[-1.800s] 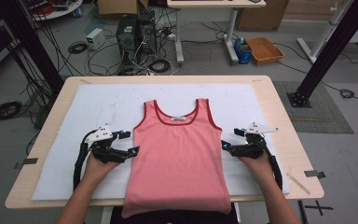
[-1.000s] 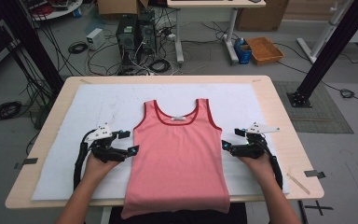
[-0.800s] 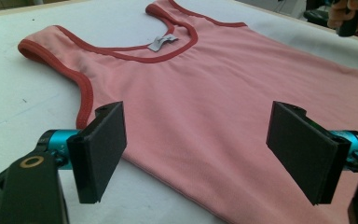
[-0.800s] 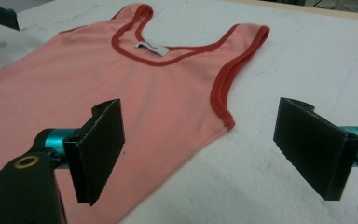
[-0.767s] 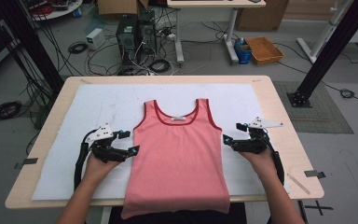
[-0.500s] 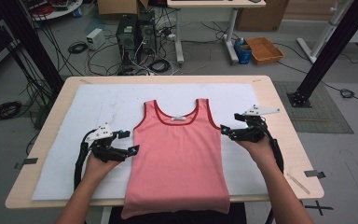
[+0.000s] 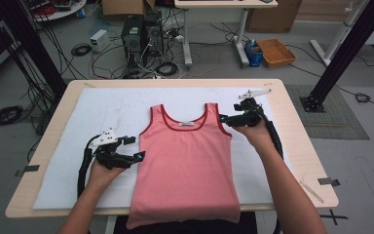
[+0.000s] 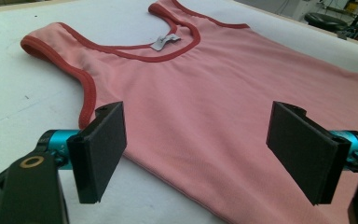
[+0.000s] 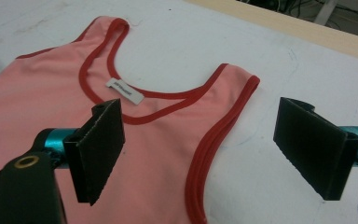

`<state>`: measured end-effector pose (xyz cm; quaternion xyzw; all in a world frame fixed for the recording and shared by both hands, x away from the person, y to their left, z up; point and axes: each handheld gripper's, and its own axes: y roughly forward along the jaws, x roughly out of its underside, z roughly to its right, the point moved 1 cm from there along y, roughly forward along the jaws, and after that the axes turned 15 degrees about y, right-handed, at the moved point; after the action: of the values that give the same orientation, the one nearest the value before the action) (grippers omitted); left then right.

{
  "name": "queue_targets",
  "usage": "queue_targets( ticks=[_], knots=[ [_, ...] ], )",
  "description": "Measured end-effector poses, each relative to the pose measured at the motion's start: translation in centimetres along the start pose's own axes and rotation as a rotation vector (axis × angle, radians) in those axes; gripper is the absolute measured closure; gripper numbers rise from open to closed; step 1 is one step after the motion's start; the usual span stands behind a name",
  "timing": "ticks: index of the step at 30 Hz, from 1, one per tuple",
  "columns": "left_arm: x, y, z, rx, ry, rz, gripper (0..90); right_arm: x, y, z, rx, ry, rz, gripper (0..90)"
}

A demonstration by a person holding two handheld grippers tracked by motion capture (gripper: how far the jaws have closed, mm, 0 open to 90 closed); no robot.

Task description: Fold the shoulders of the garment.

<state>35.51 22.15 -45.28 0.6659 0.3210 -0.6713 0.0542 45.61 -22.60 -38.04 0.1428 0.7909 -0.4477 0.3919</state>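
While both tongs gape, pink tank top [image 7: 187, 161] lies flat; hem cut off at table edge.

We see a light wooden table [image 7: 292, 146] | a white sheet [image 7: 102, 112] covers most of its top | a pink tank top [image 7: 185, 165] lies flat on the sheet, hem overhanging our near edge
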Motion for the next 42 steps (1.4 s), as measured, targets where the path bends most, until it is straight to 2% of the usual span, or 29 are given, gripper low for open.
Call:
queue_targets(
  ticks=[10, 22, 33, 37, 42],
  knots=[
    [0.0, 0.0, 0.0, 0.001, -0.007, 0.004, 20.1, -1.9, 2.4, 0.8, 0.042, 0.027, -0.037, 16.0],
    [0.0, 0.0, 0.0, -0.002, -0.009, 0.002, 20.1, -2.1, 3.9, 2.3, 0.072, 0.079, -0.042, 16.0],
    [0.0, 0.0, 0.0, -0.001, -0.008, -0.004, 20.1, -3.2, 5.7, 2.4, 0.096, 0.1, -0.057, 16.1],
    [0.0, 0.0, 0.0, -0.004, -0.006, -0.003, 20.1, -3.1, 6.7, 2.5, 0.115, 0.094, -0.088, 16.1],
    [0.0, 0.0, -0.1, -0.004, -0.008, -0.002, 20.1, -3.5, 8.0, 1.8, 0.12, 0.076, -0.108, 16.1]
  ],
)
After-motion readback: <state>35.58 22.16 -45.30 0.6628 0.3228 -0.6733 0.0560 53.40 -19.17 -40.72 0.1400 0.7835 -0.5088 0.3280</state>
